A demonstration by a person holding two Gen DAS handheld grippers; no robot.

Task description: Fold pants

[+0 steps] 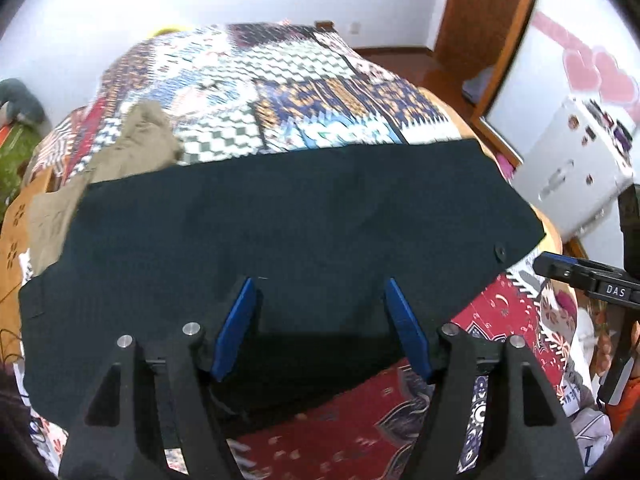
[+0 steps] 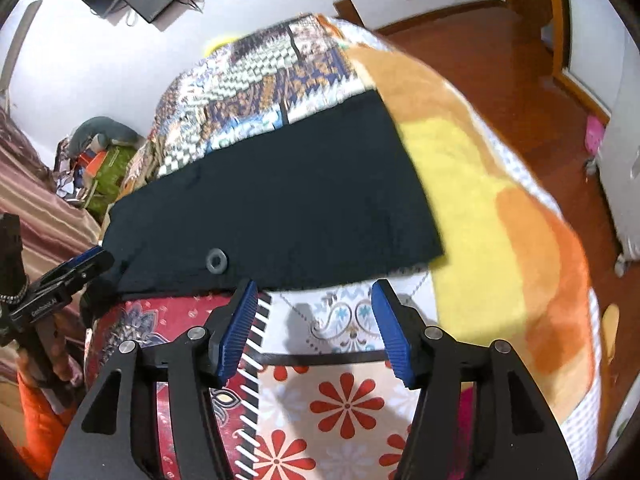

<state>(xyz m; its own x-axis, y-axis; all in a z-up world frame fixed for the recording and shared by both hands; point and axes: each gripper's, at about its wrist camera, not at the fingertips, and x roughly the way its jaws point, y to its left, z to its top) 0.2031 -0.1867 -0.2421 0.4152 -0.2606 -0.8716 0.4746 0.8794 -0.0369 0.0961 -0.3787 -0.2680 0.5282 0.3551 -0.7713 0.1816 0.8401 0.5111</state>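
Observation:
Dark navy pants (image 1: 280,216) lie spread flat across a patchwork bed cover, with a round button (image 1: 499,251) near their right end. My left gripper (image 1: 320,284) is open and empty, hovering over the near edge of the pants. In the right wrist view the same pants (image 2: 280,200) lie ahead, with the button (image 2: 216,259) near their front edge. My right gripper (image 2: 314,286) is open and empty, just in front of that edge, over the bed cover. The right gripper also shows at the right edge of the left wrist view (image 1: 580,276).
A khaki garment (image 1: 132,144) lies crumpled on the bed at the pants' far left. A yellow and orange blanket (image 2: 500,208) hangs over the bed's right side. A white cabinet (image 1: 572,160) stands on the wooden floor (image 2: 500,60) to the right.

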